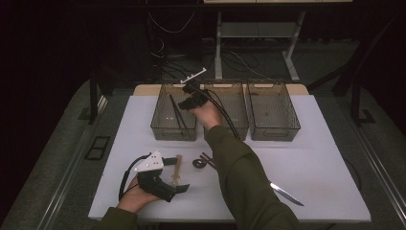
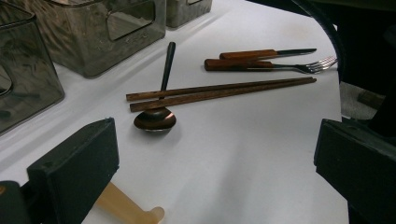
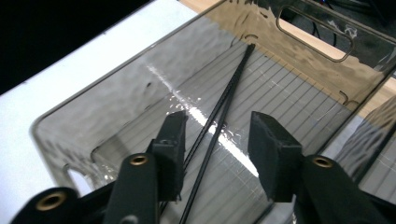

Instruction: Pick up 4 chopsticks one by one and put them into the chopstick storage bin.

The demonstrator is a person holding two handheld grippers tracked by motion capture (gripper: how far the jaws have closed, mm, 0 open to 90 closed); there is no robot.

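Person's two forearms, each in a long olive-green sleeve (image 1: 244, 177) with a ribbed cuff. Left gripper (image 1: 181, 173): black body topped by a light grey three-cornered plate (image 1: 151, 162) dotted with small holes; a black cable (image 1: 125, 175) loops from it. Its jaws are thick, matt black rectangular blocks. Right gripper (image 3: 215, 140): black, angular, with black cables (image 1: 222, 112) trailing along the sleeve; its black fingers (image 3: 172, 144) carry brass-coloured round inserts (image 3: 138, 160) at the pivots and end in wedge-shaped pads.
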